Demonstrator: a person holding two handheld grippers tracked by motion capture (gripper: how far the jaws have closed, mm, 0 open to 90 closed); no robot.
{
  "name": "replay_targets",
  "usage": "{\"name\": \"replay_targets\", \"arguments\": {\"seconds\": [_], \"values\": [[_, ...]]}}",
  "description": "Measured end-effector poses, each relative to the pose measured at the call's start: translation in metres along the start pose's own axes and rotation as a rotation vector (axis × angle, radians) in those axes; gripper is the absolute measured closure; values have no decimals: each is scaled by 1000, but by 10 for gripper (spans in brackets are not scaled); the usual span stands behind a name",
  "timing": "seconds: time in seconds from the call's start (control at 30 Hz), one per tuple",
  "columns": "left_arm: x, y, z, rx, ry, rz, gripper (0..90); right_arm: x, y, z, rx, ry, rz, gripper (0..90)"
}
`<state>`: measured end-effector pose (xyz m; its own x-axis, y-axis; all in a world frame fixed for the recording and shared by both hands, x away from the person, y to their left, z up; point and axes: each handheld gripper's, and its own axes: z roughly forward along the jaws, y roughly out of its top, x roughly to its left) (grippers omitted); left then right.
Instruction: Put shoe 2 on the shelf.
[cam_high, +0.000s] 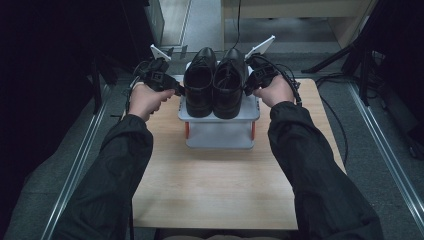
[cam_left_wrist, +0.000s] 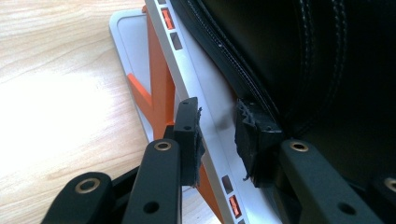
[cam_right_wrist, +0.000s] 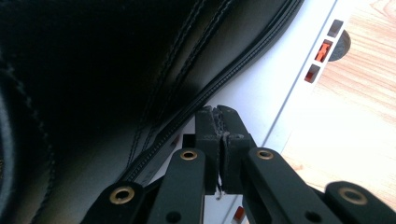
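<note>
Black shoes (cam_high: 215, 82) top a rack (cam_high: 219, 116); left tongs (cam_left_wrist: 219, 140) spread, right tongs (cam_right_wrist: 219, 140) seemingly pressed together.

Wooden table (cam_high: 215, 185), light grain, bare over its near half. Grey two-tier rack (cam_high: 220, 131) with orange uprights sits at 12 o'clock on the table; a pair of black lace-up shoes (cam_high: 215, 82) stands side by side and touching on the top shelf, toes pointing to 12. Off the table: metal floor rails (cam_high: 387, 155) at 3 and 9 o'clock, black cables (cam_high: 332, 107) on grey floor at 2 o'clock, pale wooden furniture (cam_high: 300, 12) at 12 to 1 o'clock.
</note>
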<state>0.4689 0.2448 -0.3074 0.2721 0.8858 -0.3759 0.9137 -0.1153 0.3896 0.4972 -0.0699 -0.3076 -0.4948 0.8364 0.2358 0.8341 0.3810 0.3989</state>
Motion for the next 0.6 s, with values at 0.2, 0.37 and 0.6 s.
{"name": "replay_targets", "arguments": {"seconds": [0.2,0.37,0.6], "values": [[2,0,0,0,5,4,688,-1,-1,0,-6,-6,-12,840],[8,-2,-8,0,7,-6,622,-6,-4,-10,-29,20,-12,817],[14,-12,-32,-25,28,5,604,-21,-17,-30,-51,33,-9,781]]}}
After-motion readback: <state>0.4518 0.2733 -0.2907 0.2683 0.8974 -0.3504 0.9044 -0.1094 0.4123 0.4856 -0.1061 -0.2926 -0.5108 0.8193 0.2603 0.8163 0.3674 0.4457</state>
